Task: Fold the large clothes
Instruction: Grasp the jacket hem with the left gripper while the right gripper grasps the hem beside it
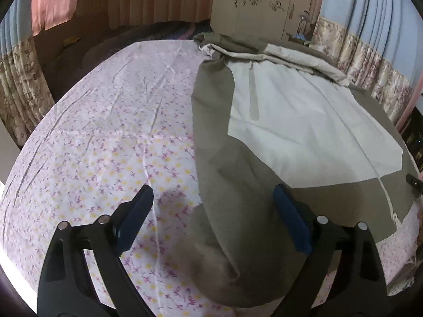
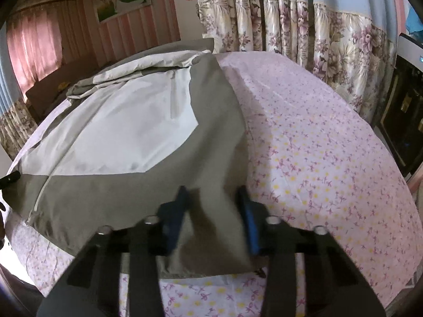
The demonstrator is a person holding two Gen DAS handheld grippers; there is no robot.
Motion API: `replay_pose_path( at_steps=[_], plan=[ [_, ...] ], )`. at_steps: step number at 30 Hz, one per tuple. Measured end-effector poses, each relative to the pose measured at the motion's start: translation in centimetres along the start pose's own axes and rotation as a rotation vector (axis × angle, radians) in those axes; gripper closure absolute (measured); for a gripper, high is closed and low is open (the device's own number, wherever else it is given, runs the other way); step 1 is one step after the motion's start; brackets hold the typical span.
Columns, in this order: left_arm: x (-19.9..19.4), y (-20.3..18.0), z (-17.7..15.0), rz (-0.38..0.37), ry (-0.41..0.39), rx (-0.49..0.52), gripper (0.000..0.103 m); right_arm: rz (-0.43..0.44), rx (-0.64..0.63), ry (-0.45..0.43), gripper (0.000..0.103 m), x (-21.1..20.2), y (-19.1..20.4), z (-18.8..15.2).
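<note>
A large jacket (image 1: 219,158) in olive grey with white panels and a white zip lies spread flat on a bed with a flowered sheet (image 1: 105,132). My left gripper (image 1: 214,200) is open wide low over the jacket's near left corner, where a rounded sleeve end lies between its blue pads (image 1: 288,216). In the right wrist view the same jacket (image 2: 119,132) fills the left half. My right gripper (image 2: 214,203) straddles the near right sleeve strip, its fingers blurred and set narrower. Flat fabric shows in the gap between them, and the pads do not visibly pinch it.
Flowered curtains (image 2: 330,60) hang behind the bed's far side. A cream wardrobe (image 1: 264,5) stands beyond the bed's head. A dark cabinet (image 2: 401,119) sits at the right of the bed. Bare sheet (image 2: 330,158) stretches right of the jacket.
</note>
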State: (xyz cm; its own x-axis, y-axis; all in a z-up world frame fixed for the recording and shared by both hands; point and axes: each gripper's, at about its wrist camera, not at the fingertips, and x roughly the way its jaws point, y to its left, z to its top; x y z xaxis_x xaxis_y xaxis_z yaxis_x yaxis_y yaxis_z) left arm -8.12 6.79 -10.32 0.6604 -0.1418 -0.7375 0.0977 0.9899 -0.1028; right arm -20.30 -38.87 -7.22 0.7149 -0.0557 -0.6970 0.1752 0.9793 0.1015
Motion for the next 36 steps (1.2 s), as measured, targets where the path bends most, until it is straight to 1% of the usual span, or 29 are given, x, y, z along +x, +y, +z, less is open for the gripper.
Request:
replay_pose_path(
  at_steps=[3,5,8,10,13,14,16,17,18,20,21,22,24,25,28,29,30,31,33,36],
  plan=[
    [0.8,-0.4,-0.3,-0.021,0.042,-0.006,0.01,0.0,-0.029,-0.008,0.08,-0.1,0.2,0.0],
    [1.0,-1.0,-0.4,0.004,0.044,0.026,0.01,-0.011,-0.045,-0.018,0.08,-0.1,0.4,-0.1],
    [1.4,-1.6,-0.3,0.012,0.071,0.057,0.003,-0.012,-0.046,-0.029,0.08,-0.3,0.3,-0.1],
    [1.7,-2.0,-0.2,0.023,0.092,0.083,0.003,-0.012,-0.047,-0.035,0.08,-0.3,0.4,-0.1],
    [1.9,-2.6,-0.3,0.037,0.097,0.111,0.003,-0.012,-0.045,-0.042,0.08,-0.4,0.4,-0.1],
    [1.8,-2.6,-0.3,0.032,0.09,0.107,0.005,-0.011,-0.046,-0.043,0.08,-0.5,0.3,0.0],
    [1.5,-2.8,-0.3,0.02,0.073,0.108,0.016,-0.01,-0.042,-0.044,0.08,-0.5,0.4,-0.1],
    [1.3,-2.9,-0.4,0.016,0.064,0.11,0.027,-0.009,-0.041,-0.043,0.08,-0.4,0.4,-0.1],
    [1.1,-3.1,-0.3,0.013,0.056,0.102,0.041,-0.009,-0.042,-0.043,0.08,-0.4,0.4,-0.1],
    [0.8,-3.0,-0.2,0.007,0.045,0.085,0.054,-0.011,-0.04,-0.045,0.08,-0.4,0.5,-0.1],
    [0.8,-2.8,-0.1,0.001,0.041,0.071,0.063,-0.011,-0.04,-0.046,0.08,-0.4,0.4,-0.1],
    [0.7,-2.5,0.0,-0.017,0.042,0.049,0.065,-0.01,-0.038,-0.047,0.08,-0.5,0.4,-0.1],
    [0.6,-2.2,0.3,-0.018,0.033,0.024,0.069,-0.008,-0.035,-0.05,0.08,-0.5,0.4,-0.1],
    [0.3,-2.3,0.3,0.003,0.022,0.021,0.07,-0.01,-0.036,-0.049,0.08,-0.5,0.4,-0.1],
    [0.2,-3.8,0.3,0.065,0.01,0.084,0.074,-0.01,-0.032,-0.053,0.08,-0.6,0.3,-0.1],
    [0.2,-3.9,0.3,0.063,0.011,0.074,0.076,-0.01,-0.031,-0.054,0.08,-0.6,0.3,-0.2],
    [0.3,-3.6,0.2,0.049,0.019,0.047,0.08,-0.008,-0.03,-0.056,0.08,-0.7,0.1,-0.2],
    [0.4,-3.1,0.4,0.017,0.03,0.001,0.081,-0.008,-0.029,-0.058,0.08,-0.8,0.1,-0.2],
    [0.5,-2.7,0.5,-0.003,0.034,-0.037,0.084,-0.008,-0.03,-0.058,0.08,-0.7,0.1,-0.1],
    [-0.2,-3.3,0.6,-0.003,0.01,-0.01,0.092,-0.004,-0.025,-0.063,0.08,-0.9,0.0,-0.1]
  ],
)
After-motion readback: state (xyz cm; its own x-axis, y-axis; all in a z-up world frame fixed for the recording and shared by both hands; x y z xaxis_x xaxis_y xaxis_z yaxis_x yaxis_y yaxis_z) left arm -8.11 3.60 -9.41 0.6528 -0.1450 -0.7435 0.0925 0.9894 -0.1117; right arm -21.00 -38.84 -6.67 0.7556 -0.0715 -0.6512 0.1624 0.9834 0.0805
